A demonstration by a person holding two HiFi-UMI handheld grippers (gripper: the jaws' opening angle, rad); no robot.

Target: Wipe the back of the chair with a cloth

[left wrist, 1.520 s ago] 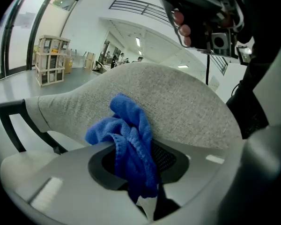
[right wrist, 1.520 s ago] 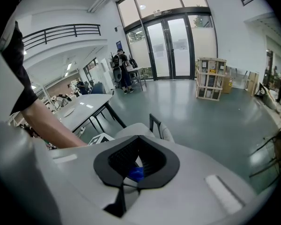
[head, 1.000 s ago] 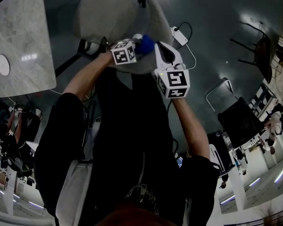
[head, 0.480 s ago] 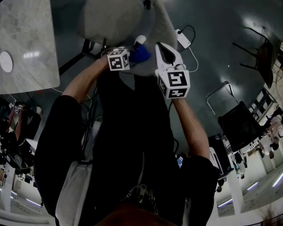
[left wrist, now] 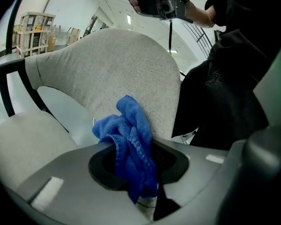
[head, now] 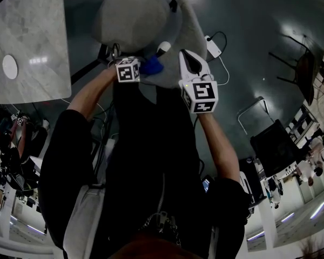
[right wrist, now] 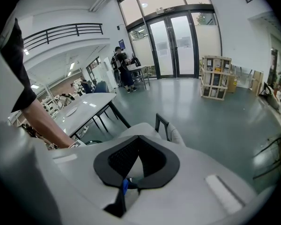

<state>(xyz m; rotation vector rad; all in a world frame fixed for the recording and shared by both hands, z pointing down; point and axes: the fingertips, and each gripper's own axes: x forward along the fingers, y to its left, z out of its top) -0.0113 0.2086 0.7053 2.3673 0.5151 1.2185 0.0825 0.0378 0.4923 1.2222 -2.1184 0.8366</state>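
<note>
The grey fabric chair (head: 134, 16) stands in front of me, its curved back (left wrist: 113, 72) filling the left gripper view above the seat (left wrist: 23, 144). A crumpled blue cloth (left wrist: 129, 142) is pinched in my left gripper (left wrist: 136, 150) and pressed against the lower chair back. In the head view the cloth (head: 150, 66) shows beside the left gripper's marker cube (head: 128, 70). My right gripper (head: 190, 57) hovers to the right of the cloth, over the chair back's edge; its jaws (right wrist: 138, 138) meet at the tips, holding nothing.
A marble-topped table (head: 21, 47) stands at the left. A power strip with cable (head: 211, 46) lies on the floor right of the chair. Black chairs (head: 274, 140) stand farther right. The chair's black armrest (left wrist: 8, 89) rises beside the seat.
My left gripper has slid the blue cloth leftwards and nearer to me across the chair back. The right gripper has hardly moved.
</note>
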